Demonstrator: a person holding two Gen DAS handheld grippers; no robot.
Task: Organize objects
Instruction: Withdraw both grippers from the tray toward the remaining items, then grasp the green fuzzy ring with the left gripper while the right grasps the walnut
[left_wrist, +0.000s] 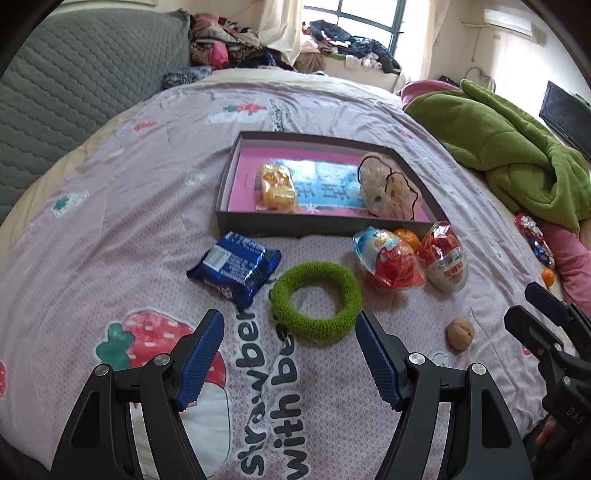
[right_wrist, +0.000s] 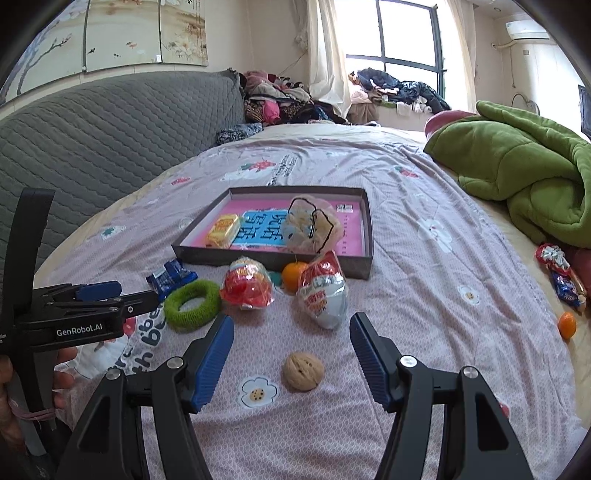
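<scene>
A shallow dark box (left_wrist: 231, 173) (right_wrist: 365, 236) with a pink lining lies on the bed; in it are a yellow snack pack (left_wrist: 277, 188) (right_wrist: 223, 230) and a beige pouch (left_wrist: 388, 190) (right_wrist: 310, 225). In front of it lie a blue snack pack (left_wrist: 234, 269) (right_wrist: 170, 278), a green knitted ring (left_wrist: 316, 301) (right_wrist: 192, 304), two egg-shaped wrapped toys (left_wrist: 386, 264) (right_wrist: 325, 295), an orange (left_wrist: 406, 238) (right_wrist: 293, 275) and a walnut (left_wrist: 460, 333) (right_wrist: 303, 371). My left gripper (left_wrist: 290, 325) stands open just short of the ring. My right gripper (right_wrist: 291, 328) stands open over the walnut, apart from it.
A green blanket (left_wrist: 517, 155) (right_wrist: 524, 181) is heaped at the right. Beside it lie a wrapped candy bundle (right_wrist: 559, 273) and a second orange (right_wrist: 567, 325). A grey quilted headboard (right_wrist: 110, 129) runs along the left. Clothes are piled by the window.
</scene>
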